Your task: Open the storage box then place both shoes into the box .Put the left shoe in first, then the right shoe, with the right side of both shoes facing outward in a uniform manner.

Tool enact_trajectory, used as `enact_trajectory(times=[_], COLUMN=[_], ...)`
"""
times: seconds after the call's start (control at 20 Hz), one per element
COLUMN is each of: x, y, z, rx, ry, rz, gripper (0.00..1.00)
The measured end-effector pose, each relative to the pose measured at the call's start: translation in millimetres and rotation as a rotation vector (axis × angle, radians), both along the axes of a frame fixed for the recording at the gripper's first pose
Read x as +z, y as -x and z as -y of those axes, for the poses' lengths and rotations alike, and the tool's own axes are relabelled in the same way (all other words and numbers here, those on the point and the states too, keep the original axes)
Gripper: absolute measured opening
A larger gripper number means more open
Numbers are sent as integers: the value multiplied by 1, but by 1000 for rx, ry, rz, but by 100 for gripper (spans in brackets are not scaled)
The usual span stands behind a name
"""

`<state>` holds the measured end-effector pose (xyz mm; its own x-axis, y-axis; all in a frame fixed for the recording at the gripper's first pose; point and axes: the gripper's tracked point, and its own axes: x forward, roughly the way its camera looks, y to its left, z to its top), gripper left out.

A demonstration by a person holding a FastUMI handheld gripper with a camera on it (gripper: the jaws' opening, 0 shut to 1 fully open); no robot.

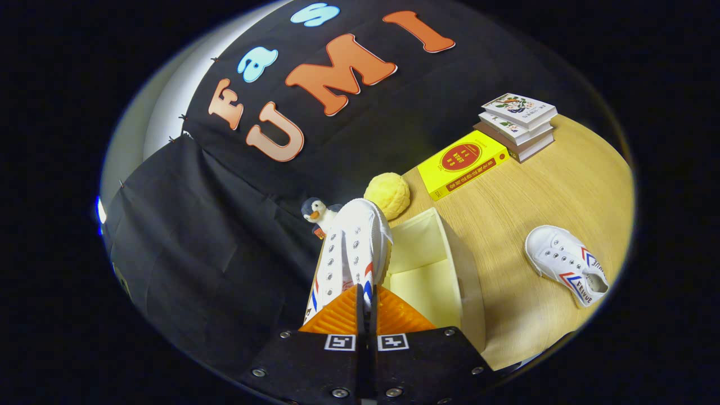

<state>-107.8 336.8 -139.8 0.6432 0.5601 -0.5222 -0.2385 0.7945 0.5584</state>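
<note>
Gripping one shoe (354, 247), the tool (365, 298) is clamped on its side wall. Shoe's long axis runs straight ahead; the open box (450, 264) lies just right, below.

Gripper (365, 301) clamped

Both fingers nearly together; they pinch the shoe (351, 247) by its rim; tilted in view

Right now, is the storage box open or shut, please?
Open: the storage box shows its bare pale interior, beside the shoe clamped in the tool.
</note>
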Motion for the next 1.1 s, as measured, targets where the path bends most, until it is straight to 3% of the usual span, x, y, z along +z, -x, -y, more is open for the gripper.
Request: enact_trajectory(times=[0.35, 0.85, 0.9, 1.05, 1.1], x=[-47, -89, -86, -58, -52], y=[2, 15, 14, 7, 5], z=[-24, -46, -48, -43, -38], rx=[-34, 1, 9, 2, 10], ry=[65, 143, 123, 101, 115], rz=[-47, -138, -144, -87, -67], gripper=[0, 4, 7, 67, 77])
